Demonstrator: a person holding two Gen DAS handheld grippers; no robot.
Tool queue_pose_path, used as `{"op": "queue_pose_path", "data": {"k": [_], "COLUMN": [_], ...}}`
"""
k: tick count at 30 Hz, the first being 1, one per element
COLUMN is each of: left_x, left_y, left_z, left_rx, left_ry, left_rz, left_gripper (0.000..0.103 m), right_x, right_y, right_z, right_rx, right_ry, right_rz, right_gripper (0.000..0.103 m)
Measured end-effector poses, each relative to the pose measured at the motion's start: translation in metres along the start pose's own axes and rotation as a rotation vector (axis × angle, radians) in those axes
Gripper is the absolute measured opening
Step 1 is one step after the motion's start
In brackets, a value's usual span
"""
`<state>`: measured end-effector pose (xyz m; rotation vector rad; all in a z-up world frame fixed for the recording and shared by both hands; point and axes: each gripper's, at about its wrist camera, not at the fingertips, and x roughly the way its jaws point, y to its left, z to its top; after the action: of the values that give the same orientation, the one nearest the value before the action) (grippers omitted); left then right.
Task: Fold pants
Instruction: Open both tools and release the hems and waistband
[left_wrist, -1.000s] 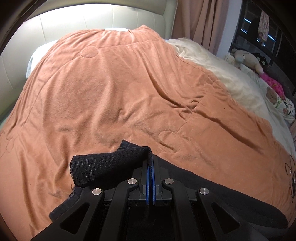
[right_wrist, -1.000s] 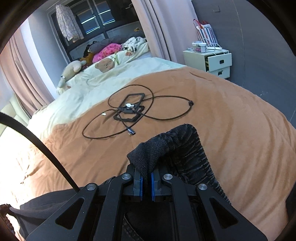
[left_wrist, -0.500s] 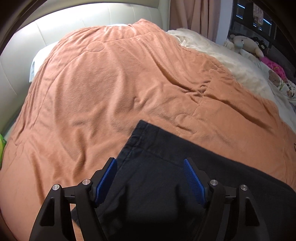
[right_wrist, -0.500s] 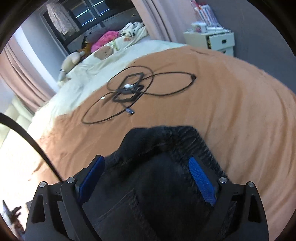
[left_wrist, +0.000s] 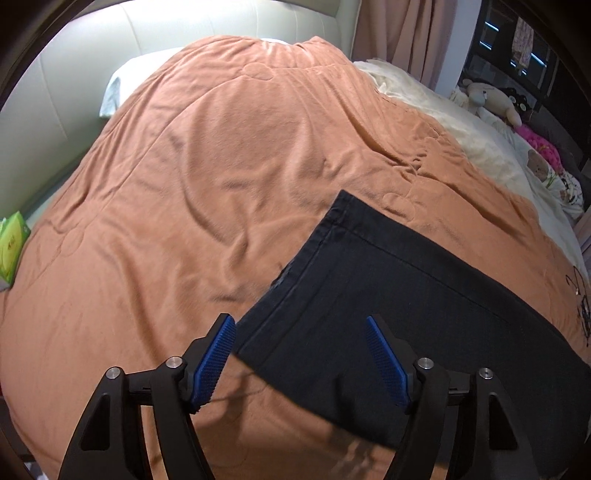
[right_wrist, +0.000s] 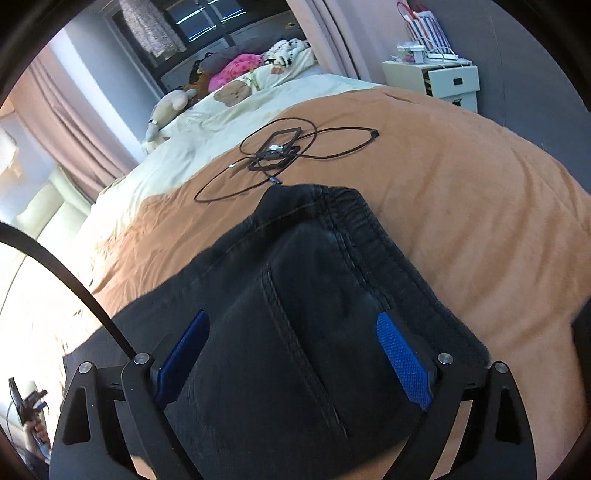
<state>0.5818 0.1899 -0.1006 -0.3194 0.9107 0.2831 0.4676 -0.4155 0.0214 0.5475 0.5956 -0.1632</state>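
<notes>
Dark denim pants lie flat on the orange blanket (left_wrist: 207, 166). The left wrist view shows the leg end (left_wrist: 406, 295) with its hem running up and to the right. My left gripper (left_wrist: 298, 319) hovers over the hem's near corner with its jaws apart and closing, the cloth under them untouched by the blue pads (left_wrist: 214, 358). In the right wrist view the waist end (right_wrist: 332, 240) with its elastic band and a back pocket lies on the blanket (right_wrist: 461, 184). My right gripper (right_wrist: 291, 315) stands open above it, holding nothing.
A black cable with a flat black frame (right_wrist: 280, 151) lies on the blanket just past the waistband. Plush toys (left_wrist: 491, 96) and a cream sheet (left_wrist: 461, 122) fill the bed's far side. A white nightstand (right_wrist: 439, 79) stands by the wall. A green box (left_wrist: 11, 247) sits at the left.
Both grippers were shut on bunched pants cloth, then opened and let it drop flat onto the blanket. Both have since drawn back, the left one also shifting left toward the hem corner.
</notes>
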Motion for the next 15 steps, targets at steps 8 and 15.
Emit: {"op": "queue_pose_path", "data": {"k": [8,15], "left_x": [0.000,0.023], "left_y": [0.027,0.036], "left_z": [-0.028,-0.051], "left_rx": [-0.087,-0.158], "left_ry": [0.074,0.148], "left_rz": [-0.092,-0.156], "left_gripper": [0.040,0.040], "right_x": [-0.048,-0.068], "right_y": [-0.001,-0.011], "right_z": [-0.034,-0.065], "right_rx": [-0.050,-0.061], "right_ry": [-0.006,0.024], "right_rz": [0.030,0.075], "right_gripper": [0.087,0.083]}}
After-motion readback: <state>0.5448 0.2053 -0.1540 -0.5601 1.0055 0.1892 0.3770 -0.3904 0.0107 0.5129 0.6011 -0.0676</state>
